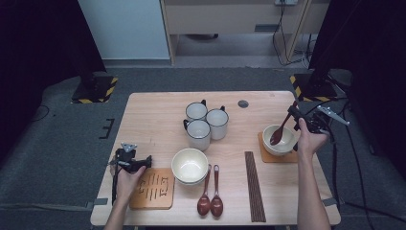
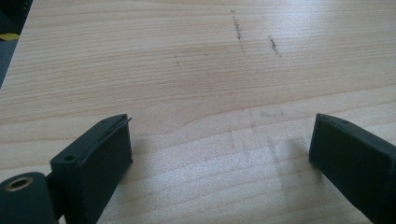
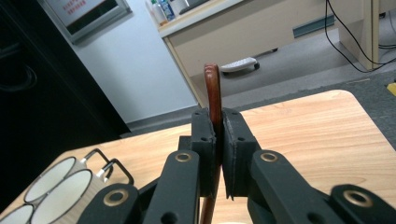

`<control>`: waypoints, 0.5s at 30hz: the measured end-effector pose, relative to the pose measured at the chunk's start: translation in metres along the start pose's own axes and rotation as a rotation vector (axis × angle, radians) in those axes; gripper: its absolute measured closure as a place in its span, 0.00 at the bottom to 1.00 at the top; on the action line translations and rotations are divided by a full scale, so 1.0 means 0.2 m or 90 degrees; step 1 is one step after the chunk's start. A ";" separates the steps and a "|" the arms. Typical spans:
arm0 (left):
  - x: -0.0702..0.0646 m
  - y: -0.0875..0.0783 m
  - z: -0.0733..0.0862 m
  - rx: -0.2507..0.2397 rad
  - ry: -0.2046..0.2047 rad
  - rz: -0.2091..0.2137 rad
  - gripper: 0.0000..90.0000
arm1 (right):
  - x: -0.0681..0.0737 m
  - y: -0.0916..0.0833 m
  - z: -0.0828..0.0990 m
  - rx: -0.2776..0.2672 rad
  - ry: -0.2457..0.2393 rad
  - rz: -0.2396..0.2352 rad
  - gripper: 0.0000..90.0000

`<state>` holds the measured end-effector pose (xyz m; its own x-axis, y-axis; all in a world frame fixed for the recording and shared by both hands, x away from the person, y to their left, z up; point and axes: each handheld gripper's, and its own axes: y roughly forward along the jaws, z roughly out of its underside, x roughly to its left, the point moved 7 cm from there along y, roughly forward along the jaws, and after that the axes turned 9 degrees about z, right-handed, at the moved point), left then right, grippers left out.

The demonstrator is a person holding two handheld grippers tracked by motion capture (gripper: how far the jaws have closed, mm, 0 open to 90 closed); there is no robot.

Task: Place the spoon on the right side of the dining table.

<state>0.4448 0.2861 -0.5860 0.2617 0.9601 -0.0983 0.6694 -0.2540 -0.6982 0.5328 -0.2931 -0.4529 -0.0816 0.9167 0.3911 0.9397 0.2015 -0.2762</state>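
Observation:
My right gripper (image 1: 293, 113) is shut on the handle of a brown wooden spoon (image 1: 278, 132), whose bowl dips into the cream bowl (image 1: 287, 142) on a wooden coaster (image 1: 264, 154) at the table's right. In the right gripper view the spoon's handle (image 3: 213, 91) stands up between the closed pads of the right gripper (image 3: 218, 122). My left gripper (image 1: 143, 162) hovers at the front left, just above a wooden coaster (image 1: 153, 189). In the left gripper view its black fingers (image 2: 100, 154) stand wide apart over bare wood, nothing between them; the left gripper (image 2: 219, 135) is open.
Three white mugs (image 1: 207, 120) cluster at the table's middle back. A stack of cream bowls (image 1: 190, 165) sits in front of them, with two brown spoons (image 1: 210, 196) and dark chopsticks (image 1: 253, 184) to its right. The table's edge (image 1: 215, 224) is near my forearms.

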 end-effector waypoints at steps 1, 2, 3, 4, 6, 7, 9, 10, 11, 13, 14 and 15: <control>0.00 0.00 0.00 0.001 -0.001 -0.001 0.05 | 0.00 0.00 0.00 0.001 -0.002 0.000 0.94; 0.00 0.00 0.00 0.003 -0.002 -0.002 0.04 | 0.00 0.00 0.01 0.003 -0.004 0.000 0.94; 0.00 0.00 0.00 0.003 -0.003 -0.003 0.04 | 0.00 0.00 0.01 0.006 -0.003 0.001 0.94; 0.00 0.00 0.00 0.004 -0.004 -0.003 0.03 | 0.00 0.01 0.02 0.007 -0.004 0.002 0.94; 0.00 0.00 0.00 0.006 -0.006 -0.002 0.02 | 0.00 0.01 0.04 0.013 -0.007 0.004 0.94; 0.00 0.00 0.00 0.005 -0.009 -0.003 0.02 | -0.01 0.01 0.04 0.016 -0.009 0.005 0.94; 0.00 0.00 0.01 0.005 -0.010 -0.004 0.02 | -0.01 0.01 0.06 0.022 -0.010 0.006 0.94; 0.00 0.00 0.01 0.006 -0.010 -0.004 0.01 | -0.01 0.01 0.06 0.023 -0.011 0.007 0.94; 0.00 0.00 0.01 0.006 -0.011 -0.004 0.01 | -0.01 0.01 0.06 0.026 -0.015 0.008 0.94; 0.00 0.00 0.01 0.006 -0.012 -0.004 0.01 | 0.00 0.00 0.07 0.031 -0.020 0.006 0.93; 0.00 0.00 0.01 0.007 -0.013 -0.004 0.00 | 0.00 0.00 0.08 0.032 -0.024 0.007 0.93; 0.00 0.00 0.01 0.008 -0.012 -0.004 0.00 | -0.01 0.00 0.09 0.035 -0.024 0.007 0.92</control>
<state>0.4442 0.2866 -0.5872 0.2442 0.9637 -0.1078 0.6625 -0.2469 -0.7072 0.5265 -0.2884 -0.4683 -0.0856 0.9312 0.3543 0.9208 0.2098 -0.3289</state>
